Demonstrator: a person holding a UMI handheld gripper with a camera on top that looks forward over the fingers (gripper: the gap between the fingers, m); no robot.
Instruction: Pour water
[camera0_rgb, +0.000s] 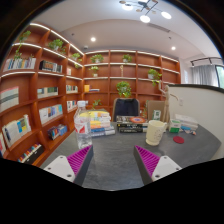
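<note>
My gripper (114, 160) is open and empty; its two magenta pads (80, 159) stand far apart above the grey table (115, 150). Nothing is between the fingers. A pale translucent pitcher (155, 131) stands on the table beyond the right finger, well ahead of it. A small red lid or dish (179, 139) lies to the right of the pitcher.
A clear box with coloured contents (93, 123) stands at the table's far left. A dark flat item (131, 125) lies at the far middle. Bookshelves (40, 95) line the left and back walls. A white partition (195, 105) stands at the right.
</note>
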